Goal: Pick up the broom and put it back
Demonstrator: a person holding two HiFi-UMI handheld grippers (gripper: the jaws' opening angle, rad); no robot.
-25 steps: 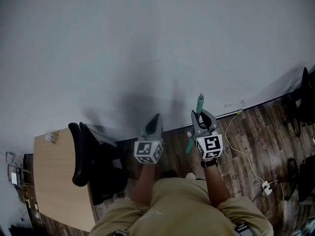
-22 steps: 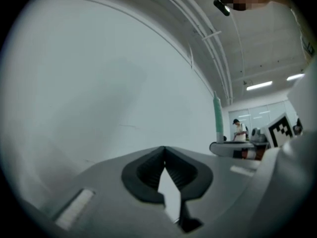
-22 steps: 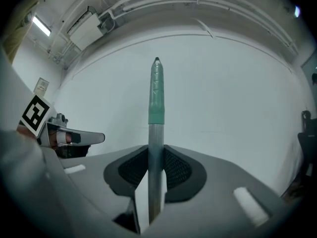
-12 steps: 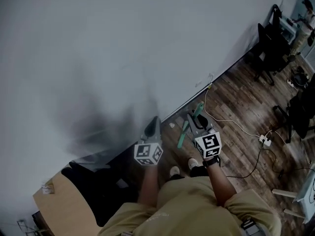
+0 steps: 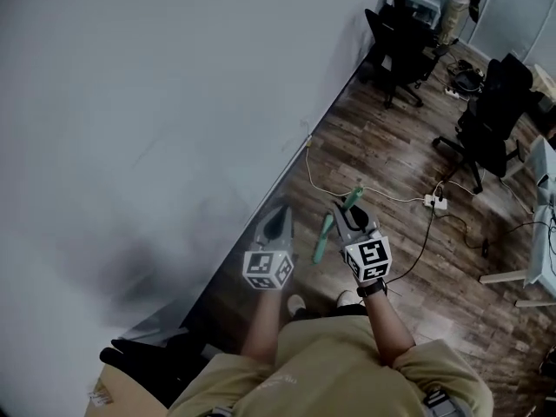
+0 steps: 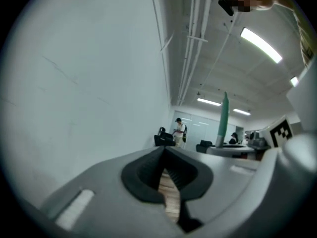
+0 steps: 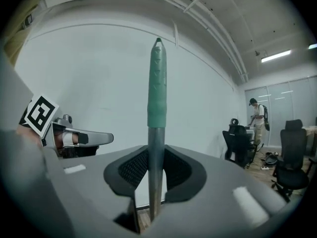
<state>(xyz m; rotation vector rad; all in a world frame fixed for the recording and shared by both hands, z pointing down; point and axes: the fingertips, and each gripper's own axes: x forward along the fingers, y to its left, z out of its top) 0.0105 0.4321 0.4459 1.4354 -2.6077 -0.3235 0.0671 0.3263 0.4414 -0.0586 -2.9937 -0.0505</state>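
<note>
1. Broom handle (image 7: 156,98) is standing upright between the jaws of the right gripper (image 7: 156,170): a grey metal shaft topped by a green ribbed grip that is reaching well above the pads.
2. The right gripper's jaws are sitting narrow, pressing on the shaft from both sides and holding it.
3. Seen from the head view, the right gripper (image 5: 350,217) is pointing away from the person. The green grip is poking out past it, and a teal length of the broom (image 5: 323,237) is slanting down on its left, above the floor.
4. The left gripper (image 5: 278,215) is hovering just beside the right one, apart from the broom and close to the wall.
5. In its own view, the left gripper (image 6: 164,152) is showing its jaw tips closed together with nothing between them.
6. A plain white wall (image 5: 156,102) is filling the left of the head view, and a dark wooden floor (image 5: 382,146) is running along its right.
7. A white cable (image 5: 382,200) is trailing across the floor to a power strip (image 5: 432,201) beyond the grippers.
8. Black office chairs (image 5: 486,120) are standing further back, and a person (image 7: 257,115) is standing at the far end of the room.
</note>
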